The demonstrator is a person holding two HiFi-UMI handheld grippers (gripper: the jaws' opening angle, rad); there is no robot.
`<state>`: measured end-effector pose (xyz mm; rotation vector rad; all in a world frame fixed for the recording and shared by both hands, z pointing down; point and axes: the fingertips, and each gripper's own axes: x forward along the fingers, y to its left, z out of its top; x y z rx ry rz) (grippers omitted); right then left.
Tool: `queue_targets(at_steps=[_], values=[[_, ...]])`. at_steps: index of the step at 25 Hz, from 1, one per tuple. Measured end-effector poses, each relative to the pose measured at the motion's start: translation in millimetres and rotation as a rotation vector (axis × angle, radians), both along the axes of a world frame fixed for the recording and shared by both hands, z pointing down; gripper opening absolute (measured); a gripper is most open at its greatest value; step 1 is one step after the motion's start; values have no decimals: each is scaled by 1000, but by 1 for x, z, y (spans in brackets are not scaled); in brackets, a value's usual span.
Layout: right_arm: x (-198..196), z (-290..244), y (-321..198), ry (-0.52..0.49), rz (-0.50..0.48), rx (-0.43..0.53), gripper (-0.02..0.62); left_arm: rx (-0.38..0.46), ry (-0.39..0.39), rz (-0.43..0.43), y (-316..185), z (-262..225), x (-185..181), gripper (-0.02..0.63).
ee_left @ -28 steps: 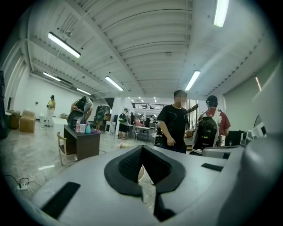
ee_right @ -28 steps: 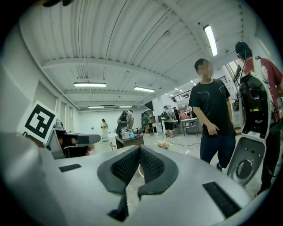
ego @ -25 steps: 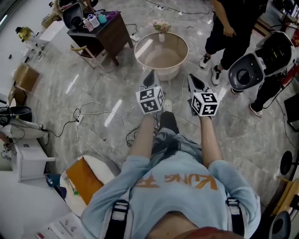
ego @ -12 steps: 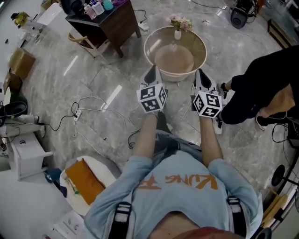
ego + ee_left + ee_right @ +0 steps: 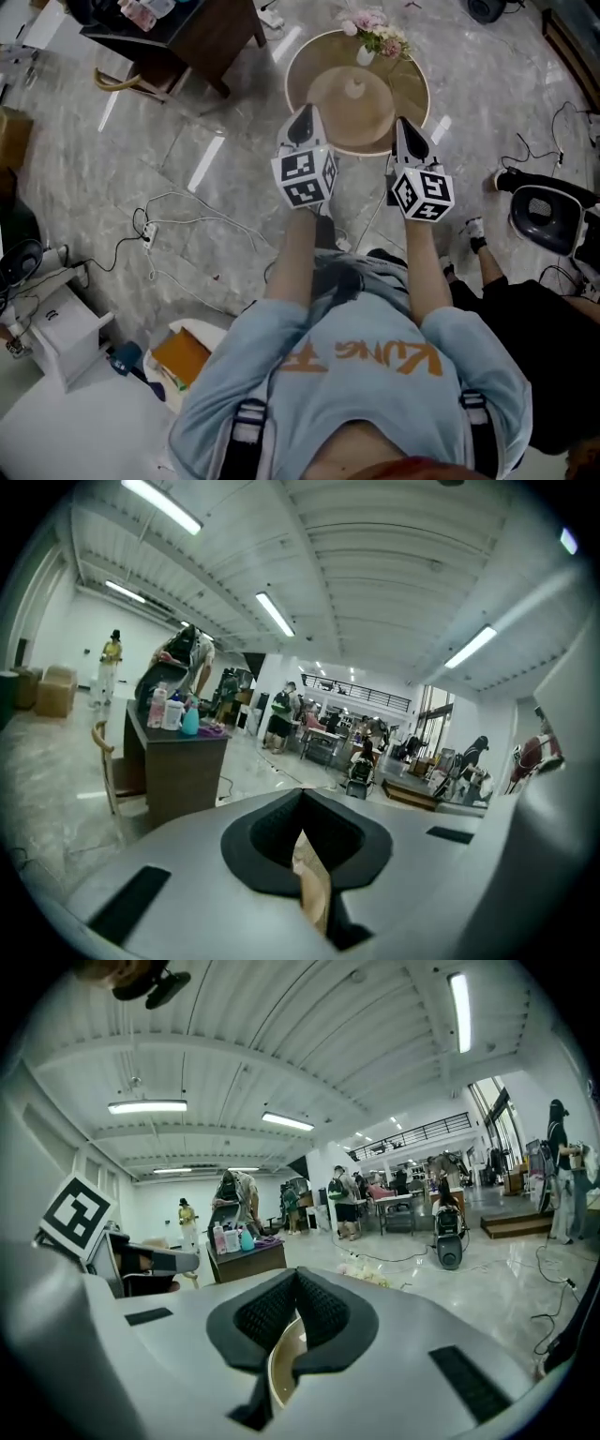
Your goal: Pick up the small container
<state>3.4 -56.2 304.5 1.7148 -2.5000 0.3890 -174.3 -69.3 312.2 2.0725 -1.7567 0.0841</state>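
pale marble floor is spread around the round table (image 5: 414, 86), at whose middle the small container (image 5: 354, 88) is set; left gripper (image 5: 302, 118) and right gripper (image 5: 405, 131) are held clenched, empty, at its near edge, so the approach seems in hand and jaws must be opened next.

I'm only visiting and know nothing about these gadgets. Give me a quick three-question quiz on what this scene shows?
1. True or false: the left gripper and the right gripper both have their jaws wide open.
2. What stands at the far edge of the round table? A. flowers in a small vase. B. a laptop. C. a kettle.
3. In the head view, in which corner is the dark desk that carries bottles?

Key: 1. False, both are closed and empty. 2. A. 3. Upper left.
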Motion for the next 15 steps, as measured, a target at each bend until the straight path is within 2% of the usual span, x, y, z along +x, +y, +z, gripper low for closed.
queue_targets(at_steps=[3, 6, 10, 15], values=[[-21, 3, -22, 39, -22, 17, 14, 20, 15, 30, -34, -5, -1, 23], [-34, 9, -30, 53, -45, -13, 14, 3, 22, 44, -44, -5, -3, 23], [-28, 4, -59, 53, -43, -23, 14, -22, 37, 60, -63, -5, 8, 23], [-24, 35, -68, 61, -53, -82, 14, -72, 32, 119, -65, 27, 37, 23]])
